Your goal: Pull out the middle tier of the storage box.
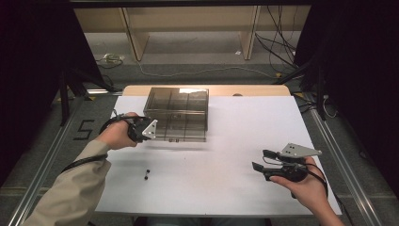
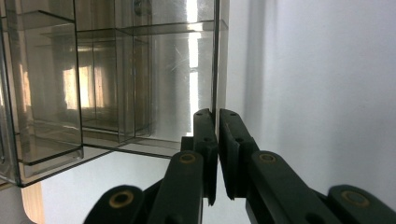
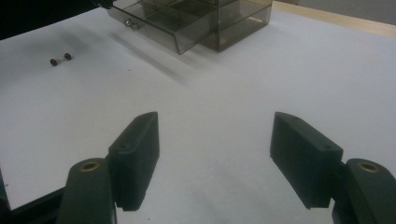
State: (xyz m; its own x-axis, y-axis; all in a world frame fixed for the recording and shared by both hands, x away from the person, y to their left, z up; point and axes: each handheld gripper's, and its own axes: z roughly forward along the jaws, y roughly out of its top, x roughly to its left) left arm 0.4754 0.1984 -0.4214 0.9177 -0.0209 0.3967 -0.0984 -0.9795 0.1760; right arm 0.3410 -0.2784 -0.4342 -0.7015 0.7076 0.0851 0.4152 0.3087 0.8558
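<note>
High view showed the left gripper (image 1: 149, 129) clamped on the side wall of a clear drawer organizer (image 1: 178, 113), one drawer (image 1: 174, 133) partly out. Ahead of the idle, open right gripper (image 1: 262, 159) lay a small black part (image 1: 147, 174), seemingly not yet stowed.

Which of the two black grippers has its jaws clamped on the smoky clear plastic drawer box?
The left gripper: its jaws pinch a thin wall of the smoky clear plastic drawer box. The right gripper hangs open over bare white tabletop.
</note>
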